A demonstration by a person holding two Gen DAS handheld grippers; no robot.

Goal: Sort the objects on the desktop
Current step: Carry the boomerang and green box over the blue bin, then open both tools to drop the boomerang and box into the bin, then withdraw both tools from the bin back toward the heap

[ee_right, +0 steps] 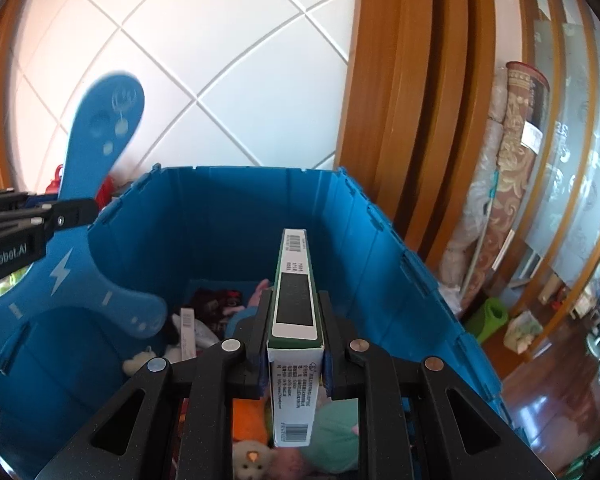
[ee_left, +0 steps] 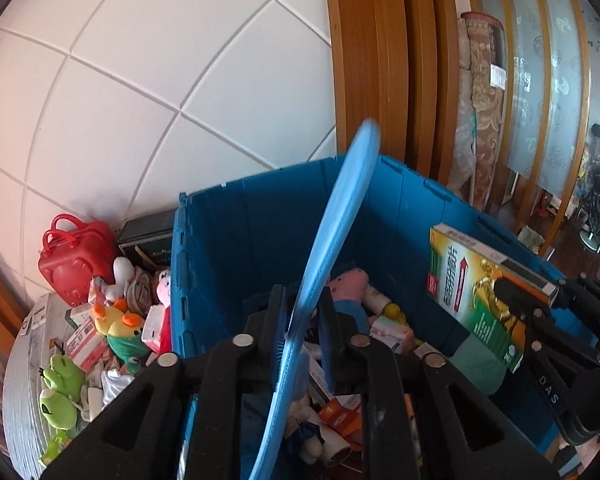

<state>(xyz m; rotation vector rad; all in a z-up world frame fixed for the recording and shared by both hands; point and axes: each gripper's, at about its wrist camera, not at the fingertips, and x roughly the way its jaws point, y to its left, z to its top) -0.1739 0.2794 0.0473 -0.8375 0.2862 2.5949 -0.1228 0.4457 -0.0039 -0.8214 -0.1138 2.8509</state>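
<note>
Both claws hang over the blue crate [ee_right: 236,216]. Left claw [ee_left: 302,320]: jaws slack around the blue boomerang [ee_left: 340,216], long axis upright, crate directly below. Right claw [ee_right: 294,332] clamps the medicine box [ee_right: 296,304] edge-up, likewise above the crate.

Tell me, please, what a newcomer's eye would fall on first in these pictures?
Probably the big blue crate against the white tiled wall, half full of toys and small boxes. Over it, the left tongs have a flat blue boomerang standing upright between them, while the right tongs grip a slim green box edge-on.
</note>
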